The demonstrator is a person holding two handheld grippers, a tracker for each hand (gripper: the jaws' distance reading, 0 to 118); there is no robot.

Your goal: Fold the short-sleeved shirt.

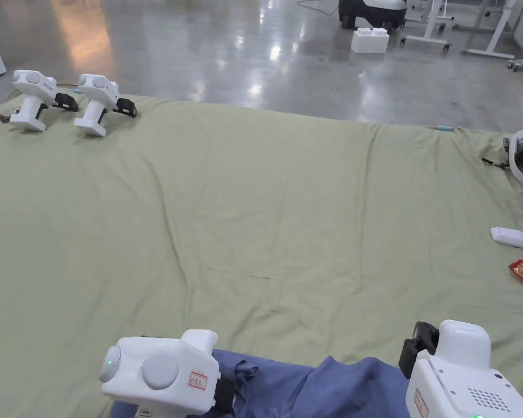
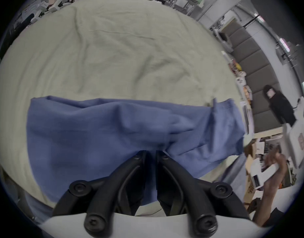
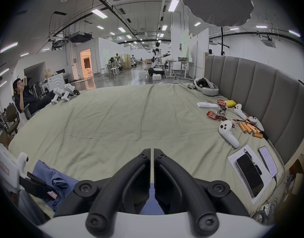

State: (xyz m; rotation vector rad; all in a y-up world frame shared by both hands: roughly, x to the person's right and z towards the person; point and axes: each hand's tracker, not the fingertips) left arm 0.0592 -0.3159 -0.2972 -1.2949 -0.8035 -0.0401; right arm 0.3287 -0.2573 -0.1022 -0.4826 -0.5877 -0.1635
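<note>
The middle of the green sheet (image 1: 266, 217) is open. Two spare grippers (image 1: 64, 100) stand at the far left corner. A headset (image 3: 207, 87), controllers (image 3: 228, 133), batteries (image 3: 249, 129) and phones (image 3: 250, 174) line the right edge beside the padded headboard (image 3: 250, 87).

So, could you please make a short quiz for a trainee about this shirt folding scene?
1. True or false: the blue shirt lies spread flat at the middle of the green sheet.
2. How many spare white grippers stand at the sheet's far left corner? A one, B two, C three.
3. Fill in: in the right gripper view, the right gripper has its jaws standing ____.
Key: 1 false, it is bunched at the near edge; 2 B; 3 together.
</note>
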